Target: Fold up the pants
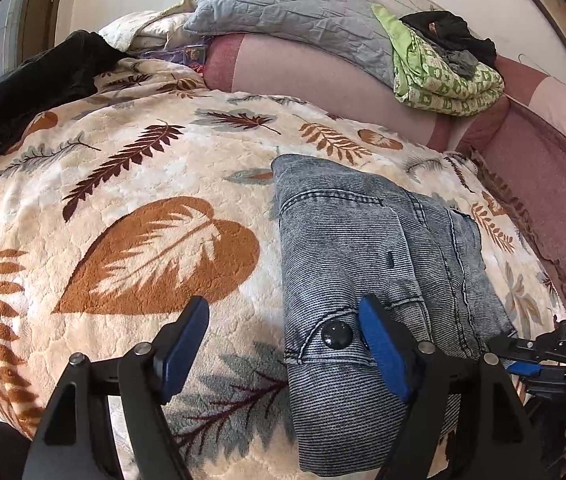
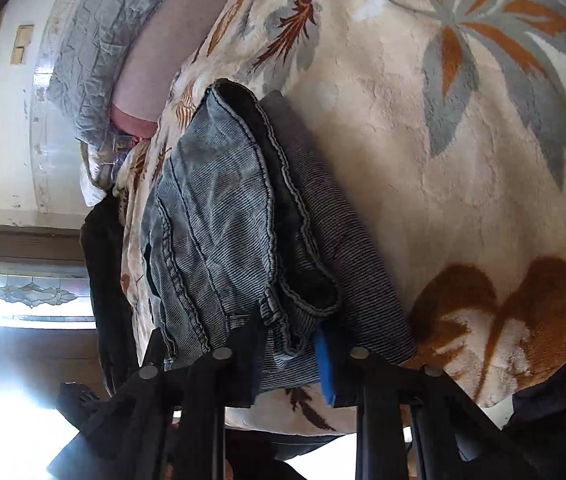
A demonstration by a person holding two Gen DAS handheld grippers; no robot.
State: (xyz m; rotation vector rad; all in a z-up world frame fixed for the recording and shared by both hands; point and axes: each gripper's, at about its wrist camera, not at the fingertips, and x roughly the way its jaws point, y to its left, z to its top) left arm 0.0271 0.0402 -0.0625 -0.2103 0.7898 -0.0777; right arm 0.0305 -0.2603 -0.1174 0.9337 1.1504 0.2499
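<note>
Grey-blue denim pants lie folded into a compact bundle on a cream blanket with leaf prints. My left gripper is open just above the blanket; its right finger rests on the waistband beside a black button, its left finger is over bare blanket. My right gripper shows at the right edge of the left wrist view, at the bundle's side. In the right wrist view my right gripper has denim layers between its fingers; the jaw gap is hidden by cloth.
A grey quilt and a green patterned cloth with dark clothes on it lie on the pink sofa back. A black garment lies at the blanket's far left. A window is to the left.
</note>
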